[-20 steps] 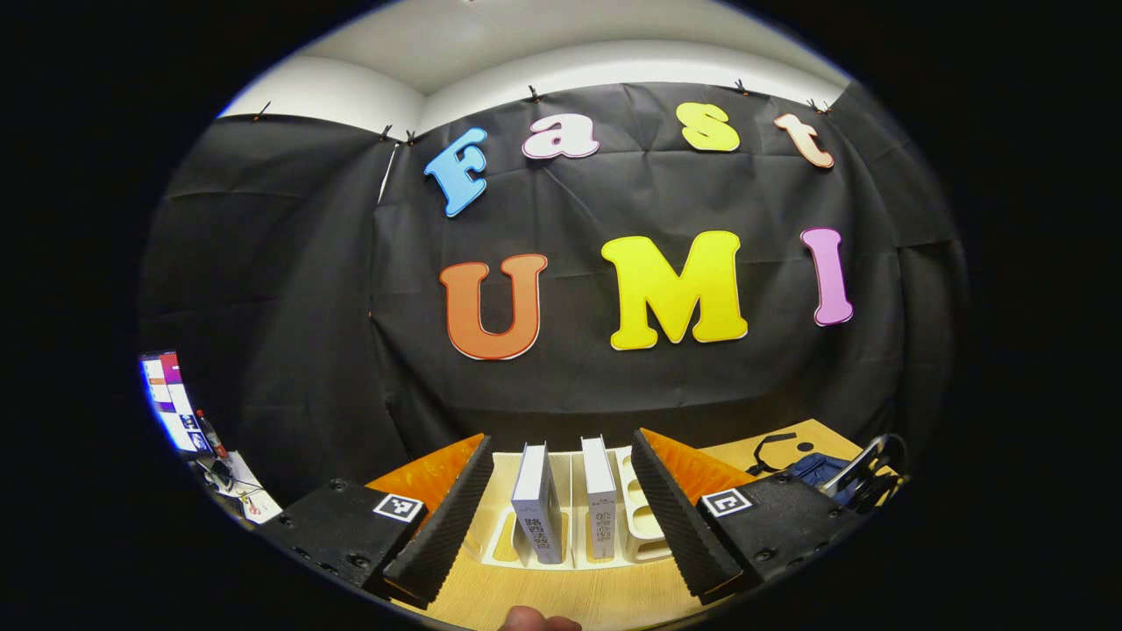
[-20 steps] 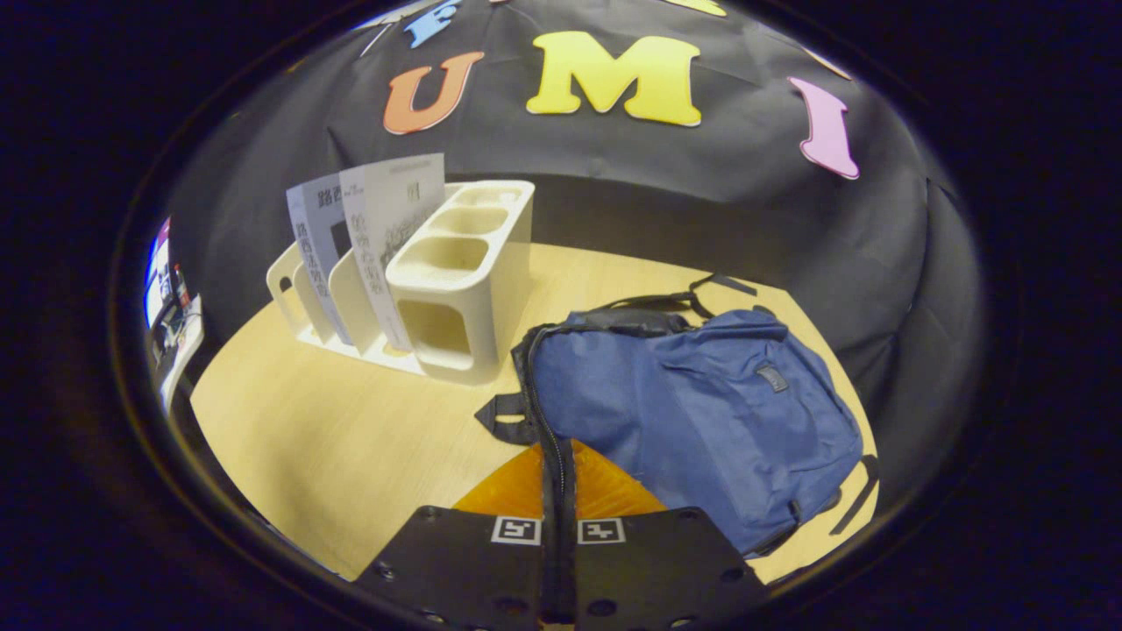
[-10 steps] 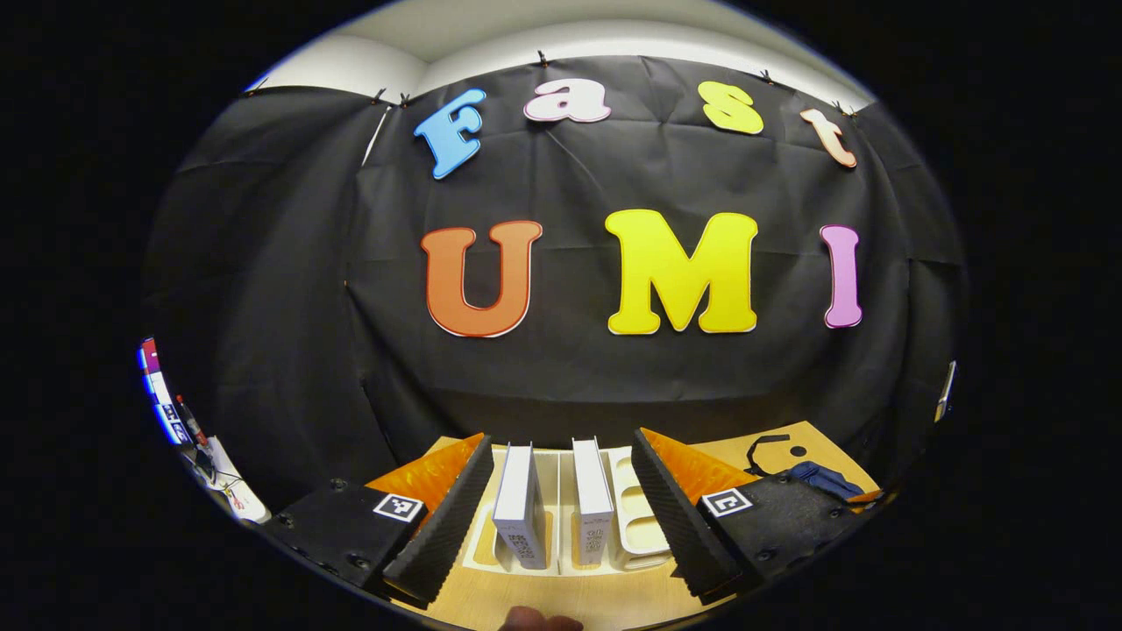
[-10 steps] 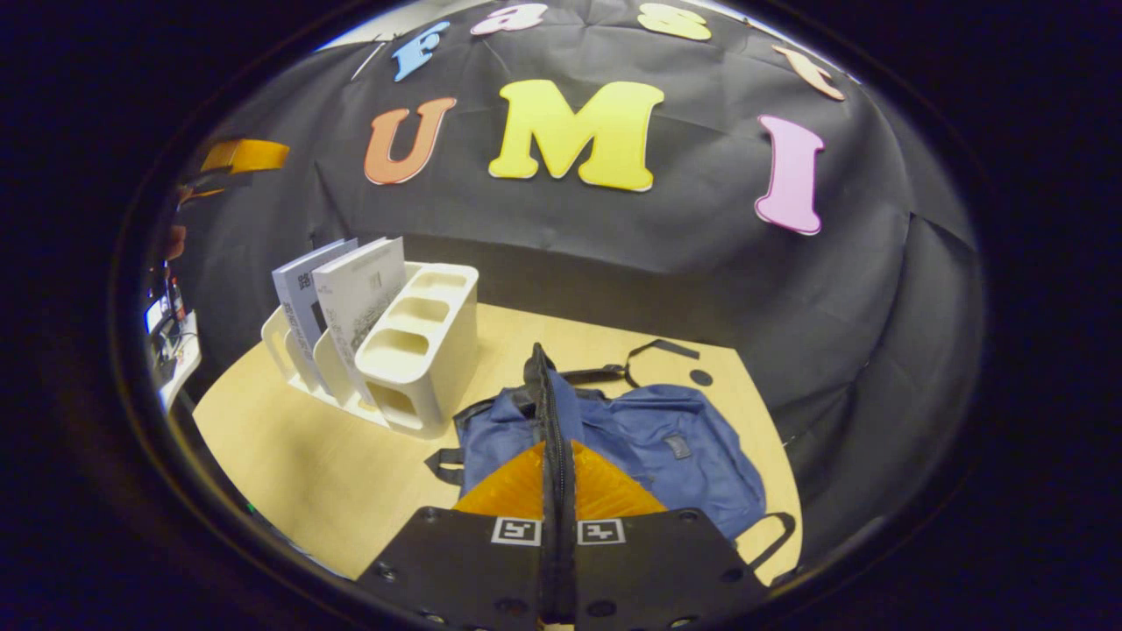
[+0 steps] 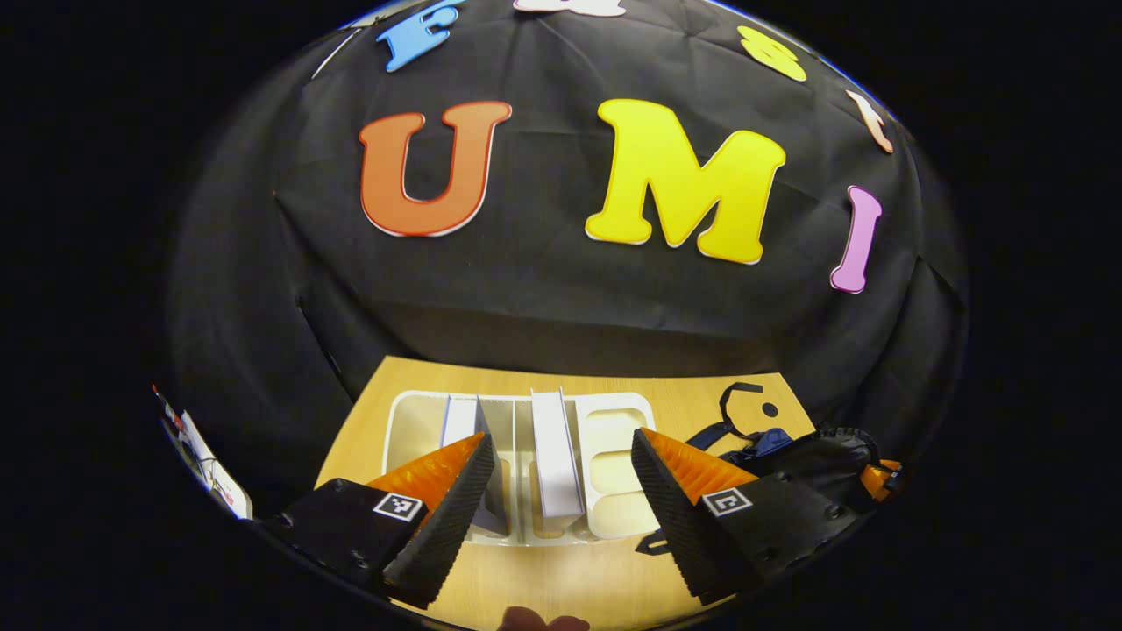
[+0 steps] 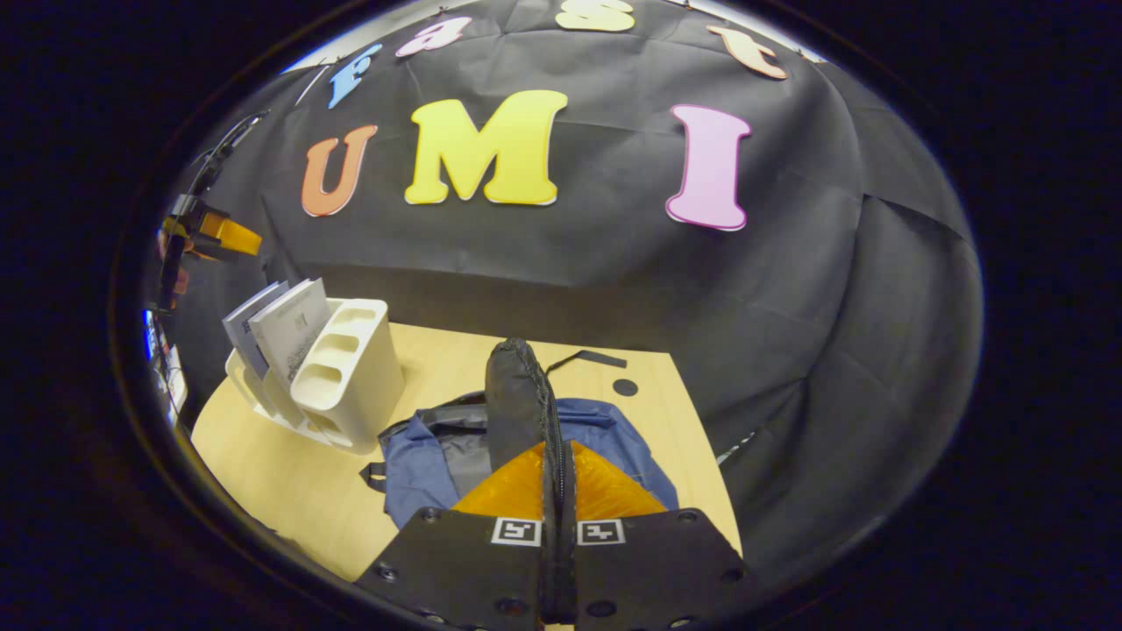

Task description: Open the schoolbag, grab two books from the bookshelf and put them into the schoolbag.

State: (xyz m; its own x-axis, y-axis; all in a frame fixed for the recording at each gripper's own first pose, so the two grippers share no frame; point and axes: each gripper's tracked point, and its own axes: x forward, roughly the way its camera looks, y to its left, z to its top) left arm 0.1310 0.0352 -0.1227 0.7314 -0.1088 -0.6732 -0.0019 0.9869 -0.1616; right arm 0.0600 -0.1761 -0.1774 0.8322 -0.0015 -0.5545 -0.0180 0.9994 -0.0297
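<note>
On the wooden table [image 6: 289,464] the blue schoolbag [image 6: 605,438] lies right of the white bookshelf [image 6: 351,372], where two books [image 5: 552,451] stand upright. Your right gripper [image 6: 558,491] pinches the bag's raised zipper edge [image 6: 517,394]; your left gripper [image 5: 561,491] hovers wide open above the books.

Left book [image 5: 460,421] half behind tool finger, schoolbag [image 6: 421,456] interior (dark) unreadable

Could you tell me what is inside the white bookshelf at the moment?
Two books stand upright in separate slots of the bookshelf. The compartments on its bag-side end look empty from above; the left gripper covers the lower part of one book.
</note>
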